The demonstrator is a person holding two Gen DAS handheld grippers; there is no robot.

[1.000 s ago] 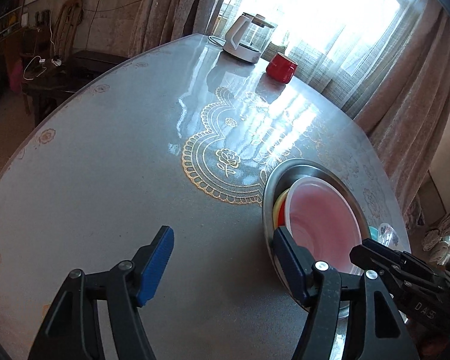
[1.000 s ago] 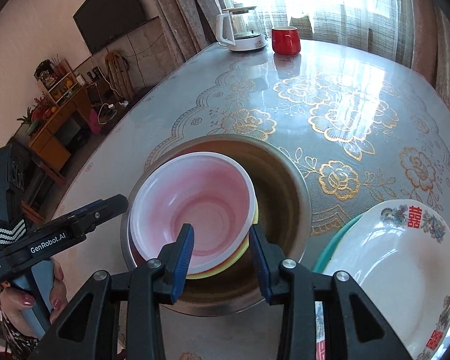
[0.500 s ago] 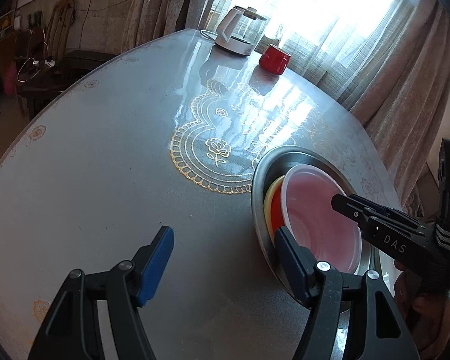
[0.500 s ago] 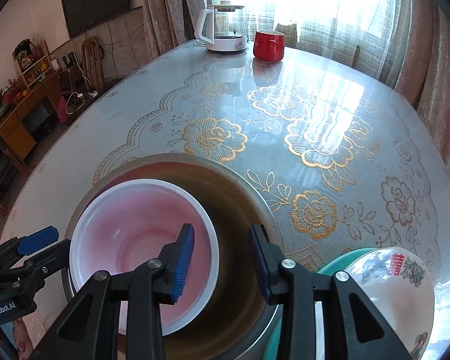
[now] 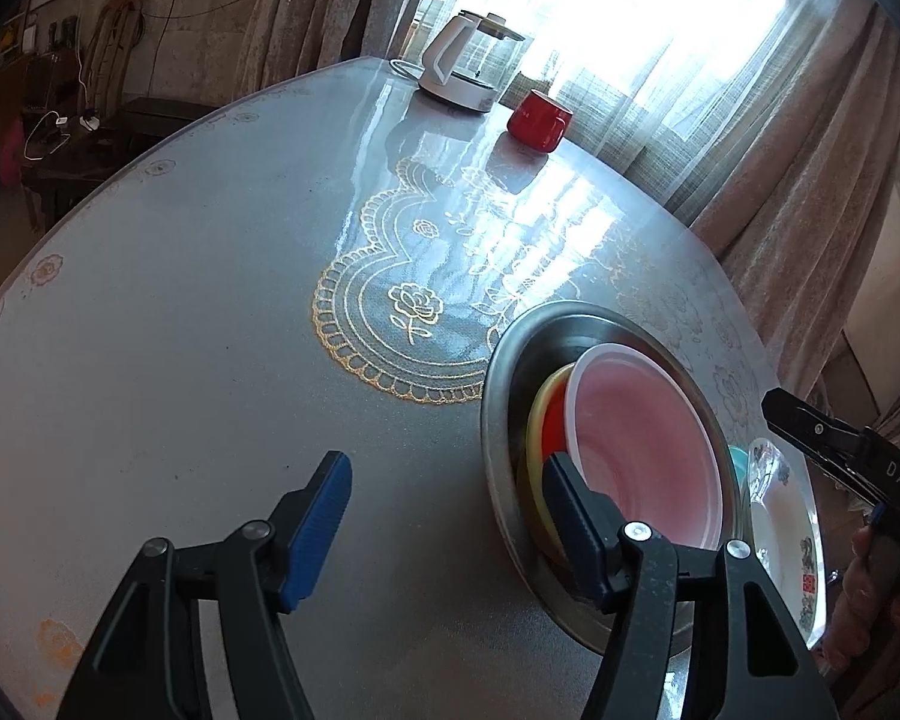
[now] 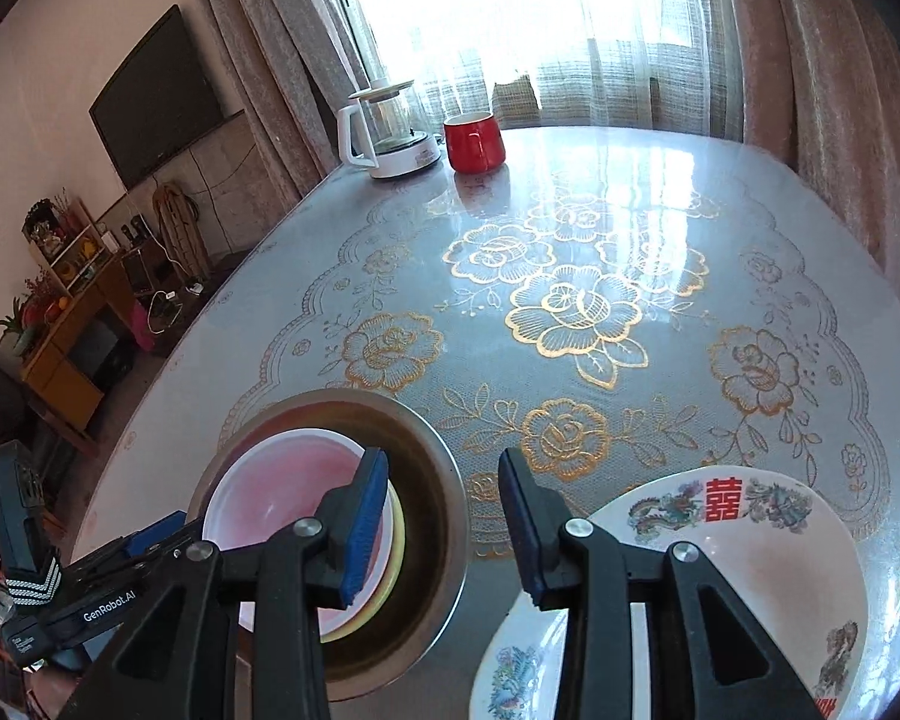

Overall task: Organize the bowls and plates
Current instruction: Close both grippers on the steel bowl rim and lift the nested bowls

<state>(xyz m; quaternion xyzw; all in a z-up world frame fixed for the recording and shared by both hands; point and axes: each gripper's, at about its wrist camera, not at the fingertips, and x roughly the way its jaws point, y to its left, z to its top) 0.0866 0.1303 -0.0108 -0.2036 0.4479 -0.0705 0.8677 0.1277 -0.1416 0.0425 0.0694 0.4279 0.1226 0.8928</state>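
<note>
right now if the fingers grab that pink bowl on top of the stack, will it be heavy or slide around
The pink bowl looks thin-walled and translucent, so probably light plastic that may flex when pinched. It sits tilted on the yellow bowl inside the metal basin, so a push would likely slide it rather than tip it. Its glossy rim may be slippery.

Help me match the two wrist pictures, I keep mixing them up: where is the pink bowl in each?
Left wrist: the pink bowl sits right of centre, inside the metal basin, behind the right-hand finger.
Right wrist: the pink bowl is at lower left, in the same basin.
Shared landmark: the red mug beside the kettle.
</note>
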